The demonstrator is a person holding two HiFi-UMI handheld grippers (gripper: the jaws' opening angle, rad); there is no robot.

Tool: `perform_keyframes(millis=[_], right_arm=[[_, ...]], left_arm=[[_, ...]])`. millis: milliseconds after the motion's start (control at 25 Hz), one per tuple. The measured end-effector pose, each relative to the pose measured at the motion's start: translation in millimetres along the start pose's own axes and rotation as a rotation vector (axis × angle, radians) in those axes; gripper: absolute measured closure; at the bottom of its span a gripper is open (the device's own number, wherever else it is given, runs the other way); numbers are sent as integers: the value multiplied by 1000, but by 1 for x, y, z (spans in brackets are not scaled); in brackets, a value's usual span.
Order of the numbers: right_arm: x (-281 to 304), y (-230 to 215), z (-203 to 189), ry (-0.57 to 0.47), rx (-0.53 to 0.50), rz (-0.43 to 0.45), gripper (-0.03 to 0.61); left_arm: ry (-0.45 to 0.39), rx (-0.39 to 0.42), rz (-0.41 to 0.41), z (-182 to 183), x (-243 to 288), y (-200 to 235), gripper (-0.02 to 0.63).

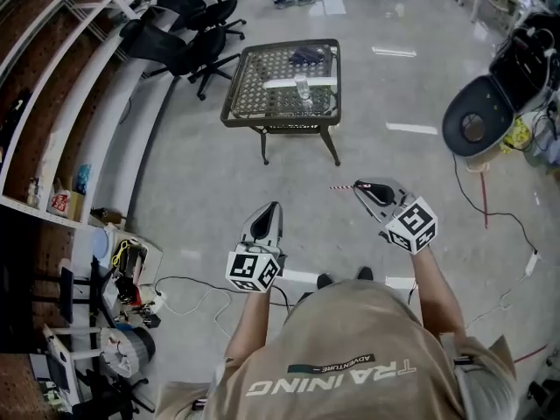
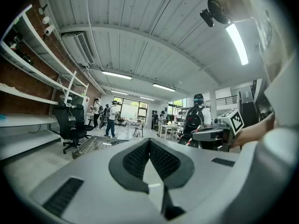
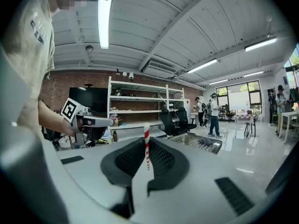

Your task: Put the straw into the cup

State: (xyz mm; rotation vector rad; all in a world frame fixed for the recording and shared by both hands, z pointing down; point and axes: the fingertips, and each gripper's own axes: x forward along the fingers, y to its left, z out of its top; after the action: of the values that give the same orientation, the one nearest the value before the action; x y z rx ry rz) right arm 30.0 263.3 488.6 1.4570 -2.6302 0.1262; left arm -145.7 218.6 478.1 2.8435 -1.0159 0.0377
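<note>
A red-and-white striped straw [image 1: 340, 186] sticks out leftward from my right gripper [image 1: 357, 185], which is shut on it. In the right gripper view the straw [image 3: 146, 129] stands up between the closed pads of the right gripper [image 3: 145, 144]. My left gripper [image 1: 274, 206] is shut with nothing in it, and its jaws meet at the tip in the left gripper view [image 2: 149, 143]. A clear cup [image 1: 302, 90] stands on a dark mesh-top table [image 1: 254, 81] well ahead of both grippers. Both are held level over bare floor.
Black office chairs [image 1: 197, 20] stand left of the table, beside long white shelves [image 1: 79, 103]. A dark cloth [image 1: 311, 56] lies on the table's far side. A round grey-black unit [image 1: 477, 125] and cables [image 1: 486, 208] are at right. Clutter and boxes [image 1: 122, 269] lie lower left. People stand far off.
</note>
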Motion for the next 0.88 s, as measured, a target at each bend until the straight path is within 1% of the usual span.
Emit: perform_keyframes(millis=[120, 280, 360, 480, 560, 680, 760, 880], right_arm=[[13, 0, -7, 35, 11, -23, 541], [27, -1, -4, 59, 22, -54, 541], [28, 0, -8, 64, 31, -66, 541], [30, -1, -21, 69, 54, -83, 541], [34, -2, -23, 75, 65, -90, 541], [39, -6, -18, 81, 66, -97, 541], [43, -17, -15, 76, 62, -100, 541], [55, -48, -12, 73, 48, -108, 541]], left_arm=[[0, -4, -6, 6, 4, 17, 597], [7, -13, -35, 14, 9, 31, 597], [22, -11, -56, 7, 7, 32, 597], [53, -6, -82, -13, 7, 36, 597], [66, -18, -79, -20, 9, 44, 597], [66, -37, -75, -18, 12, 52, 597], [60, -38, -77, -16, 20, 56, 597], [54, -31, -75, -11, 47, 65, 597]])
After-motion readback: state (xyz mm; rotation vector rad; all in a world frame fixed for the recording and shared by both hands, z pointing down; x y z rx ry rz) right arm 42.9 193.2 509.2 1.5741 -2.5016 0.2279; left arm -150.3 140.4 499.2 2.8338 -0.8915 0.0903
